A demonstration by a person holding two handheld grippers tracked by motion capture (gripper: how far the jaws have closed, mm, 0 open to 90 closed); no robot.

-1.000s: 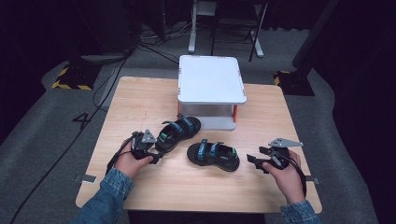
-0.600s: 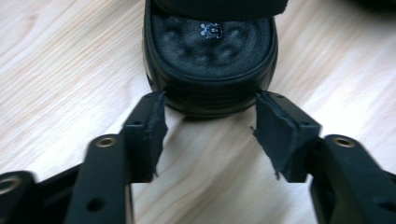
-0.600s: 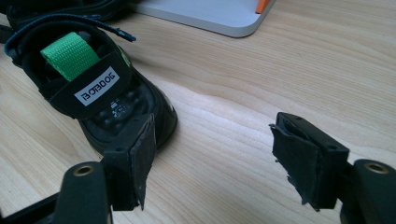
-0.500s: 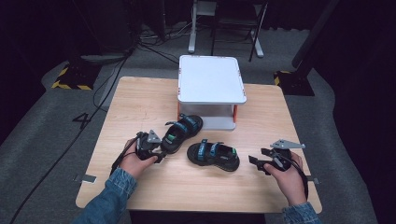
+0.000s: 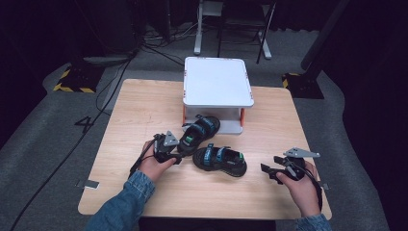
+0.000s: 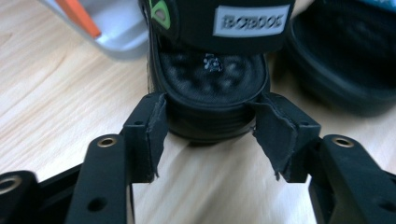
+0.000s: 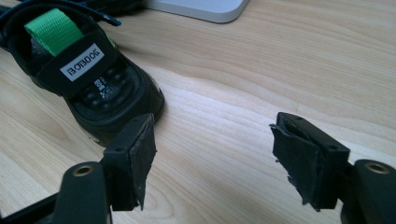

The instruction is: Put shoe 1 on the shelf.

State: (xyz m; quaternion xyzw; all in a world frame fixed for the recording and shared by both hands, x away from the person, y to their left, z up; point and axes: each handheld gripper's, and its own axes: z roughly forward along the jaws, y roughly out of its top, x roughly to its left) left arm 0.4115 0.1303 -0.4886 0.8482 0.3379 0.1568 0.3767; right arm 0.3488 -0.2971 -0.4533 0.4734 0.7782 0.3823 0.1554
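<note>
Two sandals on table (image 5: 144, 110), both grippers low.
Left gripper (image 6: 208, 123) fingers clamp heel of rear sandal (image 5: 198, 133); right gripper (image 7: 212, 156) fingers spread, empty, beside front sandal (image 5: 220, 160).

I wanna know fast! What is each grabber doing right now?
Left gripper: closed around the end of the back sandal.
Right gripper: open, holding nothing, beside the front sandal.

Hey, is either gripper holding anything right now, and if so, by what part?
The left gripper clamps one sandal by its end, at the sole rim. The right gripper is open, holding nothing.
</note>
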